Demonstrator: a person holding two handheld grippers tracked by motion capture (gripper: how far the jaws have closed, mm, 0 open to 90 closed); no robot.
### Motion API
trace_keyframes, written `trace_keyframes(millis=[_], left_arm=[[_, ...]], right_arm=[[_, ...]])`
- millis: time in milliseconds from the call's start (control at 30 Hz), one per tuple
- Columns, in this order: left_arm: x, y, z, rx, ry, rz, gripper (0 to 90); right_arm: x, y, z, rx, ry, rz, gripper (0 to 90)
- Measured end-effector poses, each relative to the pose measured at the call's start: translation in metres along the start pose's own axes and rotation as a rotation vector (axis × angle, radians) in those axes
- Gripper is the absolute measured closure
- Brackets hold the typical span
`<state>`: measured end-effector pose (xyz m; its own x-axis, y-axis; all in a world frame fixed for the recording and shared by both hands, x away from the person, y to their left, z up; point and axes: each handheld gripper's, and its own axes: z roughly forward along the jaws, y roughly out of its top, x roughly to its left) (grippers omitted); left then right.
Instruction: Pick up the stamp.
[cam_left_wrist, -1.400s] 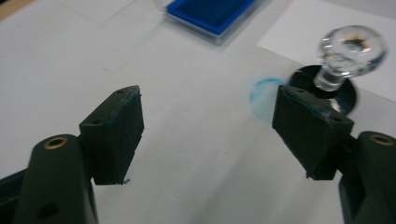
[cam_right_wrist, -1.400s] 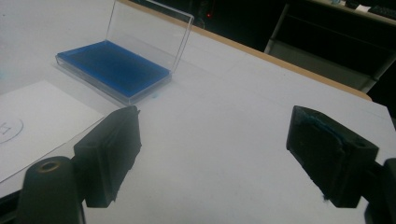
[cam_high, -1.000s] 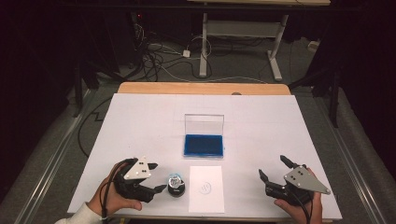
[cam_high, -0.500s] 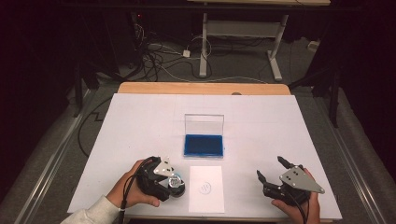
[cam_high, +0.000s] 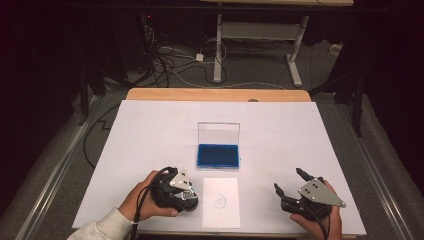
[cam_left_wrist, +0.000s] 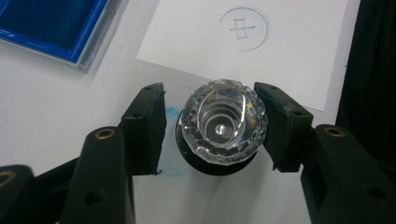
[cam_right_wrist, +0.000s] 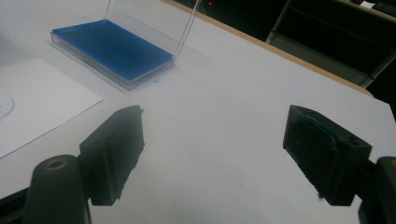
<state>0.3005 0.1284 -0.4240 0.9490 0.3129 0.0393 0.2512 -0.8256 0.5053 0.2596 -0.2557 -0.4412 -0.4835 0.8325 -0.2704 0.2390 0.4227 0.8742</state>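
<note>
Blue ink pad (cam_high: 218, 155) in clear case, lid upright: table centre. White paper sheet (cam_high: 220, 202) with round stamped mark (cam_high: 218, 201): near edge, just near of pad. White table (cam_high: 150, 135). Cables (cam_high: 170, 65) on floor, far.

The left hand-held gripper (cam_high: 187, 199) hides the faceted stamp (cam_left_wrist: 225, 122) in the high view.

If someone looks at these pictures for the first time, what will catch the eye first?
Probably the faceted glass stamp, standing between the open left tongs near the table's front edge. Next, the blue ink pad with its clear lid raised, mid-table. Then the white paper bearing a round stamped mark, just beside the stamp.
</note>
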Motion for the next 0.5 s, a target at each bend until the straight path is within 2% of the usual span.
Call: trace_keyframes(millis=[200, 433, 500], left_arm=[[0.0001, 0.0001, 0.0007, 0.008, -0.014, 0.004, 48.5], [0.0002, -0.0019, 0.0041, 0.034, -0.010, 0.011, 47.1], [0.0004, -0.0016, 0.0040, 0.026, -0.012, 0.011, 48.1]], right_arm=[[-0.0011, -0.0007, 0.0002, 0.002, -0.009, 0.004, 21.1], [-0.0003, -0.0001, 0.0000, -0.001, -0.015, -0.007, 21.2], [-0.0006, -0.0004, 0.0003, -0.001, -0.016, -0.002, 21.2]])
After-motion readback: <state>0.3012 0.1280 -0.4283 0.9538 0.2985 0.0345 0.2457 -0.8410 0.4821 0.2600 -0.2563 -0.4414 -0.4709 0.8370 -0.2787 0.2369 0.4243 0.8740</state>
